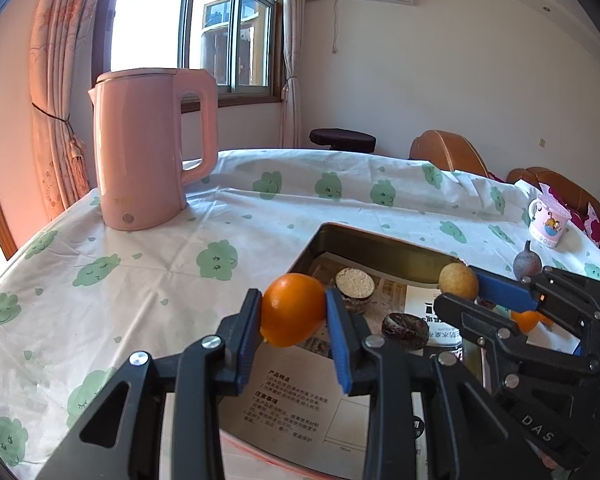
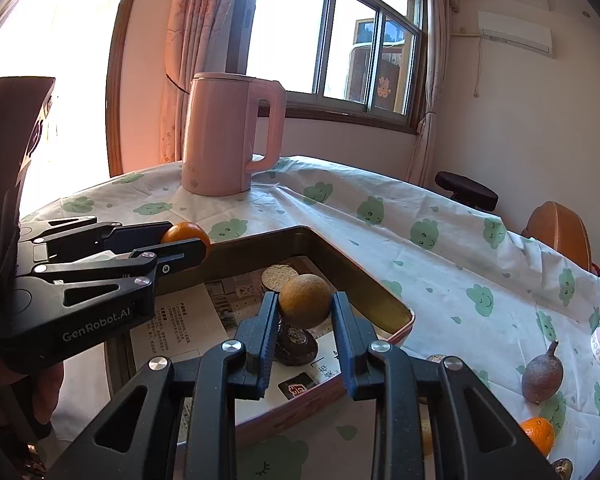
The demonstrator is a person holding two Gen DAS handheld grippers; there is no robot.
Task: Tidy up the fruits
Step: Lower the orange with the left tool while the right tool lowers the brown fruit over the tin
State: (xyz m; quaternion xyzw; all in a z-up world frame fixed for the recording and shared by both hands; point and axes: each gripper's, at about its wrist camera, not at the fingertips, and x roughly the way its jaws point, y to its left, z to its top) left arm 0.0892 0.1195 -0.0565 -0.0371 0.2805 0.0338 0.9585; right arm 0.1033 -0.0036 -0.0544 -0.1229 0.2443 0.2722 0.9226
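My left gripper is shut on an orange, held over the near left part of a shallow metal tray. My right gripper is shut on a round tan fruit above the same tray. In the left wrist view the right gripper comes in from the right with the tan fruit. In the right wrist view the left gripper holds the orange over the tray's left rim. Inside the tray lie a dark round fruit and a pale-topped round piece on printed paper.
A pink kettle stands at the back left on the green-patterned tablecloth. Right of the tray lie a dark purple fruit with a stem, another orange and a pink cartoon mug. Chairs stand behind the table.
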